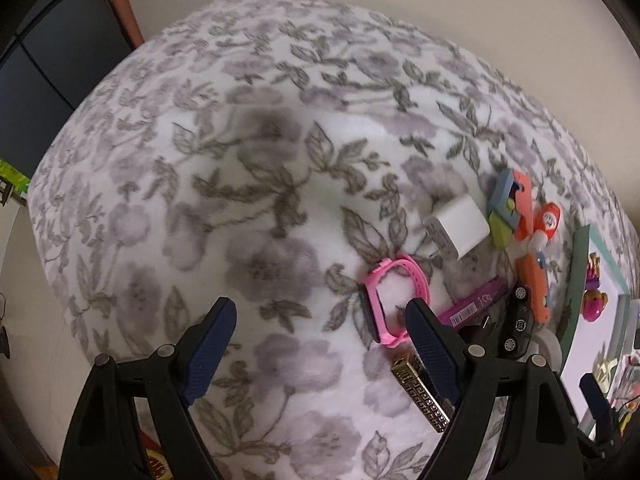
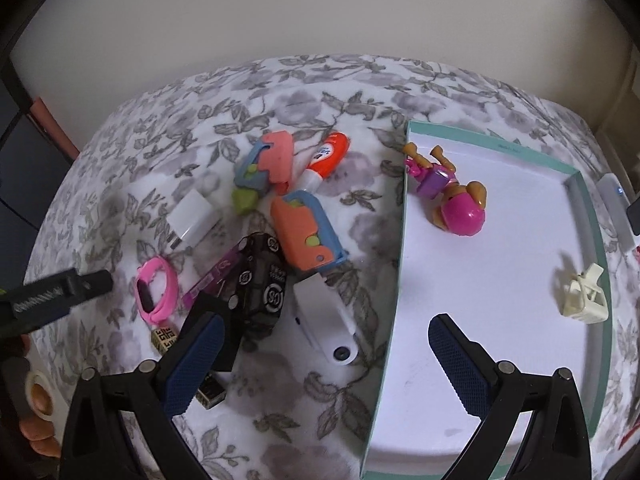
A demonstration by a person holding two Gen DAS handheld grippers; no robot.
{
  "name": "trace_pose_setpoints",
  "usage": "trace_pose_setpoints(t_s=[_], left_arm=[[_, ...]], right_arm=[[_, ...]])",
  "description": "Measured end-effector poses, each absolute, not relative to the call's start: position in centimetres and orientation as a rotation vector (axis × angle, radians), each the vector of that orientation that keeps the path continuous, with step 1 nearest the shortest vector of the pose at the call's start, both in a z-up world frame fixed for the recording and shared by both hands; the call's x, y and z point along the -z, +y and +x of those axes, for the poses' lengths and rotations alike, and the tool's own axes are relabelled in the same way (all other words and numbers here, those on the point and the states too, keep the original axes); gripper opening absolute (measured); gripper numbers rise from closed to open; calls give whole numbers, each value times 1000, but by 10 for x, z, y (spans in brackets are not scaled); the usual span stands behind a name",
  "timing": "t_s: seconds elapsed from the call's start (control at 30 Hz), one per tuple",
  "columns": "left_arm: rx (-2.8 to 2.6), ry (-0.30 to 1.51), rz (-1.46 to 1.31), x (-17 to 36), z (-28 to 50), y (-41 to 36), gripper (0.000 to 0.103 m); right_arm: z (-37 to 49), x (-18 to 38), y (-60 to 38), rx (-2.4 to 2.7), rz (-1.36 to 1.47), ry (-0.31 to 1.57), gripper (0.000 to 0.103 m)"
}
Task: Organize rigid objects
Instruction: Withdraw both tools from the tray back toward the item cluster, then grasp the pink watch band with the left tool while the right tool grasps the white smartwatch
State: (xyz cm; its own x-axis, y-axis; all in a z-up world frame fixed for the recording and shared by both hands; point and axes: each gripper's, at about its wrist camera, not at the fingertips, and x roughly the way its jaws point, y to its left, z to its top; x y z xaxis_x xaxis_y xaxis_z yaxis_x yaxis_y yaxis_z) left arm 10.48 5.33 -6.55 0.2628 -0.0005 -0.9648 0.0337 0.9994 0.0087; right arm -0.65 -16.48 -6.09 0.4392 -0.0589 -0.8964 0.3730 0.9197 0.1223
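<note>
Left gripper (image 1: 320, 320) is wide open and empty, hovering over the blanket; the pink watch (image 1: 390, 300) lies just beside its right finger, toward the teal box (image 2: 400, 240), band loop standing on edge, so left is the nearer arm. Right gripper (image 2: 326, 344) is also wide open and empty, straddling the box's near wall. Box holds 2 items: pink toy figure (image 2: 452, 196) and cream clip (image 2: 582, 296); the rest of the clutter sits outside, on the watch side.
</note>
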Motion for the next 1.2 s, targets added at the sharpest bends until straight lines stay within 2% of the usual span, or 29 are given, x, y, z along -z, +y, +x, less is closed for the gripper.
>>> trace_pose_setpoints(t_s=[0.17, 0.37, 0.47, 0.57, 0.63, 0.9, 1.0, 1.07, 1.2], left_arm=[[18, 1340, 74, 84, 112, 43, 87], [4, 1374, 83, 101, 118, 42, 86], [1, 1391, 91, 109, 120, 42, 79], [-7, 1409, 111, 118, 119, 40, 78], [2, 1422, 115, 124, 119, 37, 73], [0, 1413, 144, 130, 117, 30, 72], [1, 1414, 145, 128, 118, 29, 72], [0, 1413, 144, 128, 118, 30, 72], [1, 1412, 150, 126, 117, 27, 71]], right_arm=[[-1, 65, -167, 260, 313, 1094, 102], [5, 77, -160, 230, 282, 1134, 84], [6, 82, -155, 250, 232, 1148, 80], [6, 86, -155, 267, 209, 1158, 75], [5, 85, -156, 267, 207, 1159, 74], [5, 68, -154, 246, 191, 1118, 71], [6, 66, -150, 227, 181, 1111, 66], [8, 70, -149, 221, 174, 1129, 57], [9, 81, -147, 216, 152, 1167, 55]])
